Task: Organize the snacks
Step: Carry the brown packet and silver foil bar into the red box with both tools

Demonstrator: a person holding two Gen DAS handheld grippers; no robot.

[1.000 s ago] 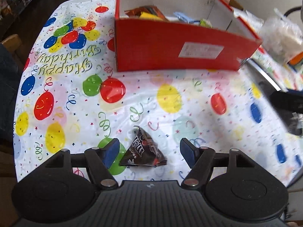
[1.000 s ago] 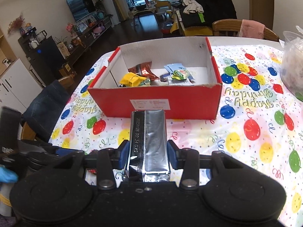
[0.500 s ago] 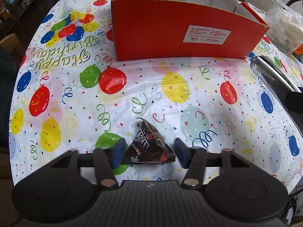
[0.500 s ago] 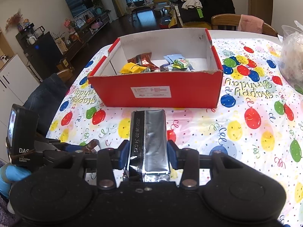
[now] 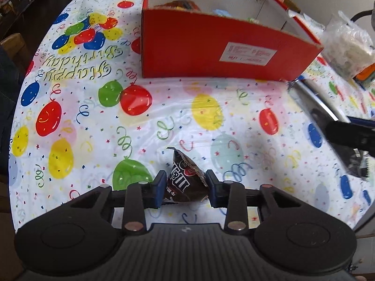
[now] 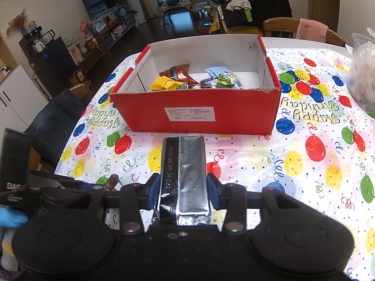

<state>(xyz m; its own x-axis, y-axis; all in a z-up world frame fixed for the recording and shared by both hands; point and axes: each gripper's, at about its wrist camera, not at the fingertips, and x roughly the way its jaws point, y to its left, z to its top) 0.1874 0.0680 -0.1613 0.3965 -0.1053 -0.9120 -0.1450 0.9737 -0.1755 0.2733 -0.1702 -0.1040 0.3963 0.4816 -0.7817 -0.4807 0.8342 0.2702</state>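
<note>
A brown triangular candy packet (image 5: pixel 187 180) is pinched between the blue pads of the left gripper (image 5: pixel 185 187), whose jaws have just been closing; the packet lies on the balloon-printed tablecloth (image 5: pixel 164 107) near the table's front edge. A silver foil packet (image 6: pixel 184 173) is clamped upright by the right gripper (image 6: pixel 184 192), above the cloth and short of the red cardboard box (image 6: pixel 196 112). The box is set toward the table's far edge, and its near wall stands between both grippers and its interior; a yellow wrapper (image 6: pixel 166 84), a red-brown wrapper (image 6: pixel 179 73) and a green-labelled snack (image 6: pixel 226 78) are seen inside. A clear plastic bag (image 6: pixel 362 70) is placed by the right edge; 1 wooden chair (image 6: pixel 302 29) is seen behind the far edge.
</note>
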